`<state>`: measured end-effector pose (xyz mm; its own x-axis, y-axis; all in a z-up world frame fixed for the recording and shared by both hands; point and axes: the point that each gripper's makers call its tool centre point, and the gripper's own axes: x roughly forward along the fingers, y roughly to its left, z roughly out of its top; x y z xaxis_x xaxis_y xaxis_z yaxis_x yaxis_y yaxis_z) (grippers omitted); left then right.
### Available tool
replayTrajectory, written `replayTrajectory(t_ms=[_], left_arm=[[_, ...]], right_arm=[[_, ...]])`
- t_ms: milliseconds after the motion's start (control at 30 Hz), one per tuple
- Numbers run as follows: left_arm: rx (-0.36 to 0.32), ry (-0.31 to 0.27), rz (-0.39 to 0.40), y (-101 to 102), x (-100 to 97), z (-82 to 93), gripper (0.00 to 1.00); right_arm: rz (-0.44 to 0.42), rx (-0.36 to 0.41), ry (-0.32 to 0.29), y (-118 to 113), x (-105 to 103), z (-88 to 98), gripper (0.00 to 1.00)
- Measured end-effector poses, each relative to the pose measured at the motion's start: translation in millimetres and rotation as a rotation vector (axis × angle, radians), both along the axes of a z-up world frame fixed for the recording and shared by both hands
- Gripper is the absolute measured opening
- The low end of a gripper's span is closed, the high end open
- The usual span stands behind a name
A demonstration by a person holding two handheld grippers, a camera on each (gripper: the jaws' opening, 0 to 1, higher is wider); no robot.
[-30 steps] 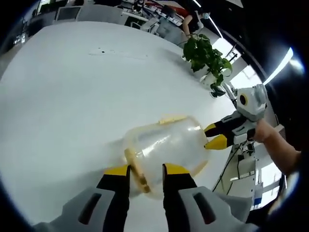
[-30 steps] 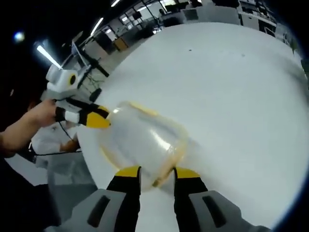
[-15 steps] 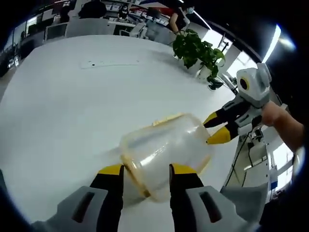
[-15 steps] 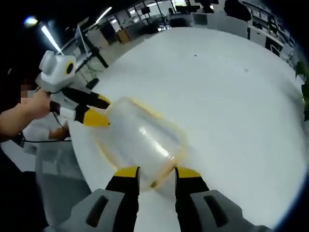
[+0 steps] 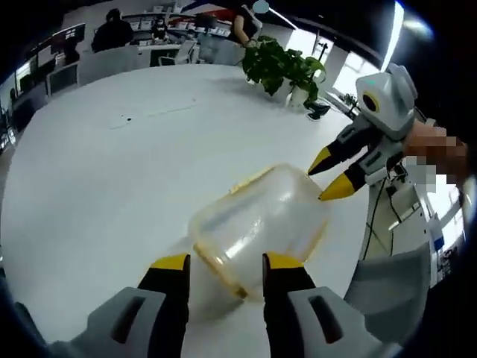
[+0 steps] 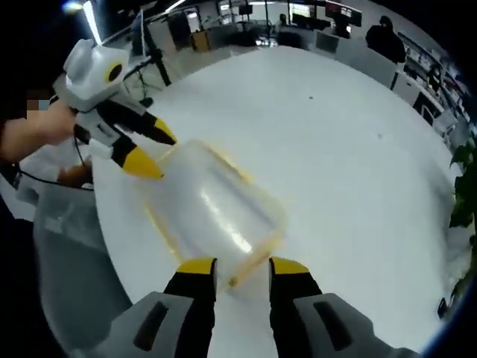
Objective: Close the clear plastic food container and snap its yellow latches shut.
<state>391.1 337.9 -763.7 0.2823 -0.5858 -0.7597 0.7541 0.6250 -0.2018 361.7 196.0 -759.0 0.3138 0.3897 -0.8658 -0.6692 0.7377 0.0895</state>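
One clear plastic food container (image 5: pixel 257 227) with a yellow rim lies on the white table (image 5: pixel 112 171), held between the two grippers. In the left gripper view, the left gripper (image 5: pixel 223 262) has its two yellow-tipped jaws apart, one on either side of the container's near end; beyond its far end the right gripper (image 5: pixel 329 176) also shows two jaws spread. In the right gripper view, the same container (image 6: pixel 212 212) sits just ahead of that gripper's (image 6: pixel 233 267) parted jaws, the rim edge between them, with the left gripper (image 6: pixel 145 149) at the far end. One potted plant (image 5: pixel 279 68) stands farther off on the table.
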Motion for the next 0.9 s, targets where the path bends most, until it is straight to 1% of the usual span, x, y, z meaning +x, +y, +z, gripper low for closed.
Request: replayTrajectory(t_ms=[67,100,133,200,267,300,333,367,400,467,533,600,633,667,767,867,900], left_arm=[[0.015,-0.028,-0.035,2,0.6,2.2,0.38],[0.022,-0.055,-0.060,3,1.8,4.7,0.38],[0.023,-0.067,-0.074,3,2.3,6.4,0.38],[0.011,-0.098,-0.100,1,4.0,12.6,0.39],[0.022,-0.116,-0.128,0,3.9,16.2,0.39],[0.029,-0.113,-0.139,0,3.1,16.0,0.39],[0.033,-0.110,-0.158,-1,2.1,15.5,0.39],[0.035,-0.113,-0.173,-2,1.2,16.2,0.39],[0.030,-0.128,-0.198,-5,0.6,18.1,0.39],[0.030,-0.132,-0.229,-8,-1.6,18.0,0.39],[0.025,-0.150,-0.287,-13,-3.9,18.1,0.38],[0.036,-0.167,-0.335,-15,-5.2,17.2,0.38],[0.019,-0.184,-0.374,-19,-6.4,19.3,0.38],[0.027,-0.179,-0.366,-17,-5.9,19.1,0.38],[0.058,-0.190,-0.402,-15,-3.2,18.8,0.37],[0.044,-0.187,-0.435,-19,-1.4,20.3,0.37],[0.037,-0.183,-0.441,-20,-2.0,21.6,0.37]], right_arm=[[-0.001,0.003,0.000,1,1,4.3,0.29],[0.005,0.001,-0.011,1,2,6.9,0.28],[0.049,0.006,-0.041,5,4,11.5,0.28],[0.106,0.011,-0.045,11,2,14.3,0.30],[0.142,-0.017,-0.052,10,3,14.4,0.31],[0.162,-0.024,-0.051,12,2,14.5,0.31],[0.156,-0.027,-0.047,12,2,14.7,0.31],[0.156,-0.042,-0.043,11,2,14.5,0.31],[0.174,-0.061,-0.045,11,3,14.1,0.31],[0.179,-0.063,-0.049,13,4,13.7,0.31],[0.171,-0.060,-0.049,13,6,13.4,0.31],[0.179,-0.063,-0.049,15,5,13.0,0.31],[0.184,-0.067,-0.048,15,6,12.6,0.31],[0.192,-0.071,-0.048,16,5,13.2,0.31],[0.208,-0.058,-0.052,21,6,16.4,0.31],[0.285,-0.085,-0.047,24,5,15.6,0.31],[0.294,-0.086,-0.047,25,5,15.6,0.31]])
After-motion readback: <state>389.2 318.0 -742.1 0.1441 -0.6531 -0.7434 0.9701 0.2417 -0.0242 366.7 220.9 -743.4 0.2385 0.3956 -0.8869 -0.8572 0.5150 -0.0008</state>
